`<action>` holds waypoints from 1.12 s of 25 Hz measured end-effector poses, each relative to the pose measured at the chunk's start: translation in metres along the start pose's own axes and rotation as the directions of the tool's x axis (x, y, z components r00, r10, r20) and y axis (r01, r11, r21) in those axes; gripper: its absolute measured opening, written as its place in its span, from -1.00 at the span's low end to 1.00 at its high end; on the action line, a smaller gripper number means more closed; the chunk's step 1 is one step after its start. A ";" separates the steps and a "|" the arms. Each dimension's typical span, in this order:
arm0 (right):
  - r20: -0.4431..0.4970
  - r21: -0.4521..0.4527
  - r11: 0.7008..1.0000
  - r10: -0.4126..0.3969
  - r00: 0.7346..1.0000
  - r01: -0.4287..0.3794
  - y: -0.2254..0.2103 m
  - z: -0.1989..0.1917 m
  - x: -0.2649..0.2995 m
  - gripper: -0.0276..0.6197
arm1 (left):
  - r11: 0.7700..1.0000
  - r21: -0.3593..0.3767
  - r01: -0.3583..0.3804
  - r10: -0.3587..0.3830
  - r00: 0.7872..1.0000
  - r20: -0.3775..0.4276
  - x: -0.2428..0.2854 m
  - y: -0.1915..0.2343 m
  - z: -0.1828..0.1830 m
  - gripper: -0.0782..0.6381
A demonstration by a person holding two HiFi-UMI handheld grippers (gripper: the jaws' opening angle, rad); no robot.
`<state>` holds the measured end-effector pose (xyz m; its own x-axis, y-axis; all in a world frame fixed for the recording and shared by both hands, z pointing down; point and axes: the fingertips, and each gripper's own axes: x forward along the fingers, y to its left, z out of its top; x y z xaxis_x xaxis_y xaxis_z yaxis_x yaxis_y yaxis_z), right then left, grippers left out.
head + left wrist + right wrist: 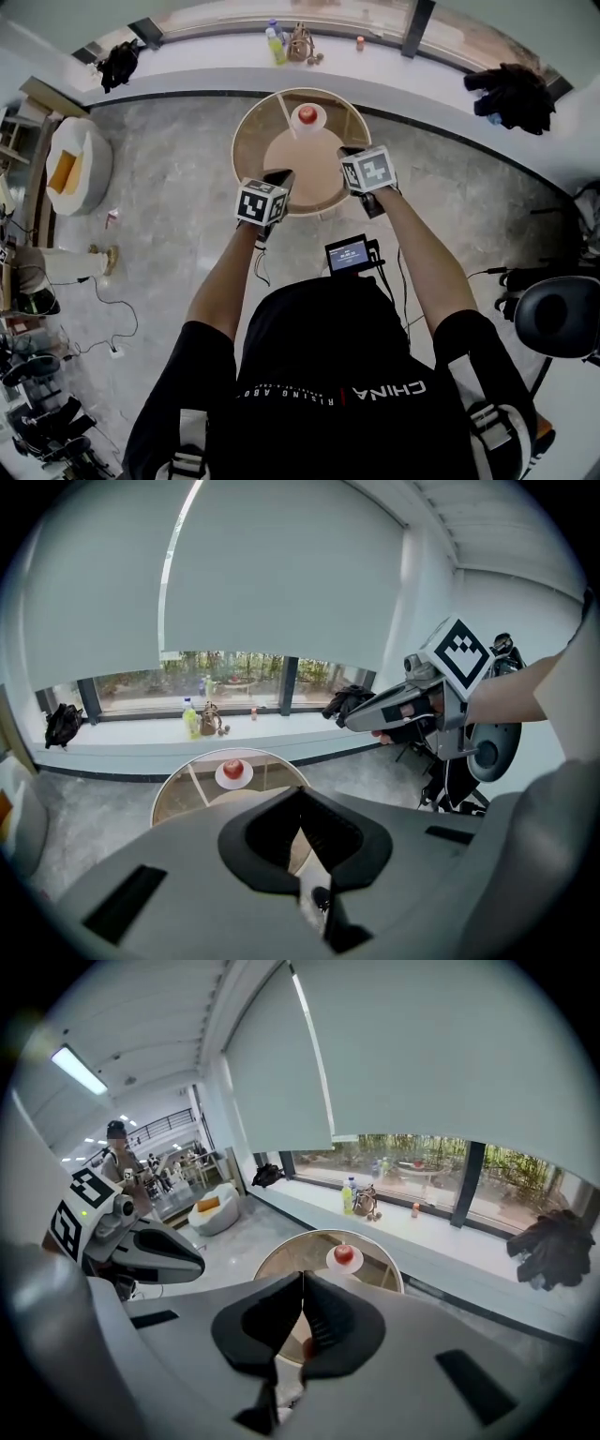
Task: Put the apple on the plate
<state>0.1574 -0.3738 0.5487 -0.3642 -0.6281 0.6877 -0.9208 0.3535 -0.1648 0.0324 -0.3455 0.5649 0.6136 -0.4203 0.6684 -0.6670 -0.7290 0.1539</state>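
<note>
Windowsill objects [302, 43] are too small to identify.

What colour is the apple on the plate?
The apple is red, clearest in the left gripper view.

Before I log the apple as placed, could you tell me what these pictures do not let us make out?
- Table, near half: hidden by the left gripper in its view, and by the right gripper in its own.
- Brown item on the sill: too small to identify in any view.
- Screen text, head view: too small.
- Plate, middle: covered by the apple in all views.
</note>
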 end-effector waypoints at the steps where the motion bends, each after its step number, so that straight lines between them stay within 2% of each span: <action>1: 0.001 0.002 1.000 -0.011 1.000 0.011 0.005 -0.005 -0.007 -0.82 | 1.000 0.010 0.008 -0.008 1.000 0.005 -0.007 -0.007 -0.006 -0.73; 5: 0.004 -0.023 0.998 -0.059 0.998 0.059 0.034 -0.027 -0.028 -0.82 | 0.999 0.034 0.028 -0.029 0.999 0.023 -0.038 -0.025 -0.037 -0.73; 8: 0.006 -0.080 0.993 -0.087 0.996 0.087 0.077 -0.051 -0.047 -0.82 | 0.997 0.054 0.051 -0.053 0.998 0.036 -0.076 -0.040 -0.071 -0.73; 13: 0.004 -0.082 0.989 -0.121 0.993 0.121 0.150 -0.101 -0.072 -0.82 | 0.993 0.083 0.089 -0.093 0.995 0.046 -0.129 -0.057 -0.136 -0.73; 16: -0.003 -0.128 0.982 -0.142 0.990 0.140 0.177 -0.128 -0.087 -0.82 | 0.993 0.075 0.089 -0.093 0.995 0.040 -0.144 -0.069 -0.168 -0.73; 23: 0.021 -0.133 0.984 -0.114 0.993 0.115 0.196 -0.152 -0.129 -0.82 | 0.996 0.022 0.086 -0.086 0.996 0.028 -0.149 -0.118 -0.198 -0.73; 28: 0.030 -0.102 0.991 -0.088 0.996 0.090 0.202 -0.166 -0.142 -0.82 | 0.999 0.000 0.049 -0.049 0.998 0.050 -0.157 -0.131 -0.197 -0.73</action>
<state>0.0462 -0.0977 0.5347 -0.2861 -0.6770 0.6780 -0.9308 0.3644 -0.0289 -0.0602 -0.0775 0.5829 0.6660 -0.4105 0.6228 -0.6362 -0.7486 0.1870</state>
